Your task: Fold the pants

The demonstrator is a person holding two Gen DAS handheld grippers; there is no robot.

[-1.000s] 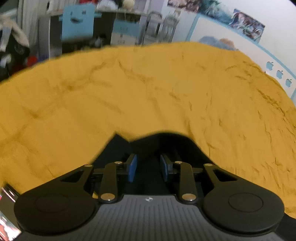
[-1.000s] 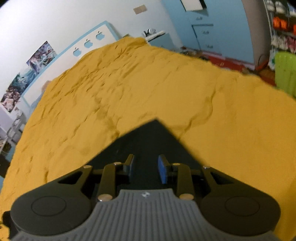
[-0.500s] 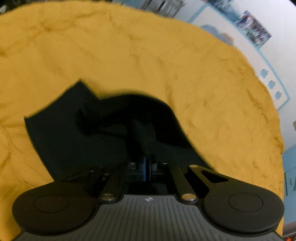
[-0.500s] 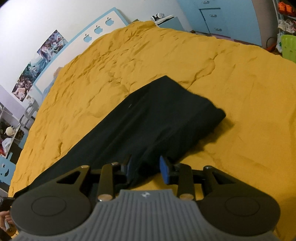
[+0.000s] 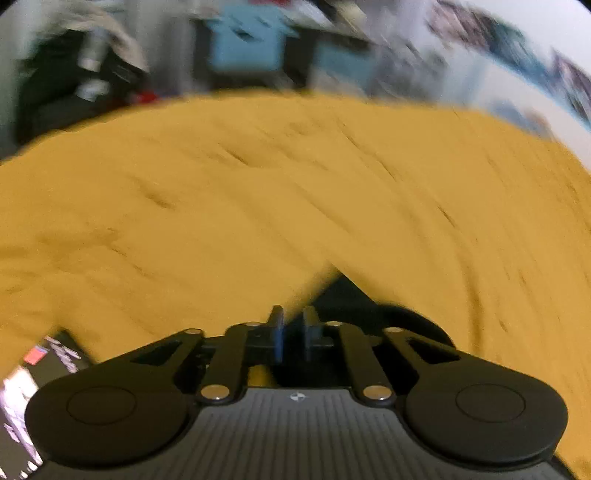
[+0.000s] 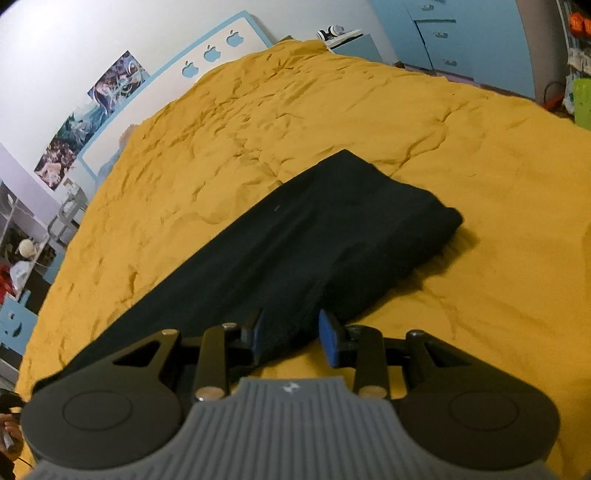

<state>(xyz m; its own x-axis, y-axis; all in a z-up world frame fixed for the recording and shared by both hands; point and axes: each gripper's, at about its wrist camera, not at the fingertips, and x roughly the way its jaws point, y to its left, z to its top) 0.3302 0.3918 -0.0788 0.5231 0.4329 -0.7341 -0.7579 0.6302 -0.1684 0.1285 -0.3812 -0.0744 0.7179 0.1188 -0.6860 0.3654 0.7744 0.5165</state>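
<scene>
Pants point(image 6: 314, 229), black, spread in a long band across the yellow bed cover point(image 6: 369, 110), running from the lower left of the right wrist view up to a folded, thicker end near the middle of the bed. Far end doubled over, with a rounded fold on its right side and a shadow on the cover just beside it. Surface of the band mostly flat and smooth; cover around it creased all over.

Right tool point(image 6: 291, 332) low over the near edge of the pants, jaws moderately apart. Left finger over the black cloth, right finger over bare yellow cover, near edge of the cloth lying between them. Not pinched: pads clear of the fabric on both sides.

Left tool point(image 5: 293, 332) seen in a heavily blurred picture, pointing down at the bed cover point(image 5: 258, 184). Jaws narrow, only a slim gap between the blue pads, just now opening a little. Nothing gripped there. Small dark patch of the pants point(image 5: 343, 295) just beyond and to the right of the fingertips.

Beyond the bed in the right wrist view: white headboard point(image 6: 210, 55) with blue trim and apple cut-outs, posters point(image 6: 110, 81) on the wall, blue cupboard point(image 6: 461, 33) at the far right.
</scene>
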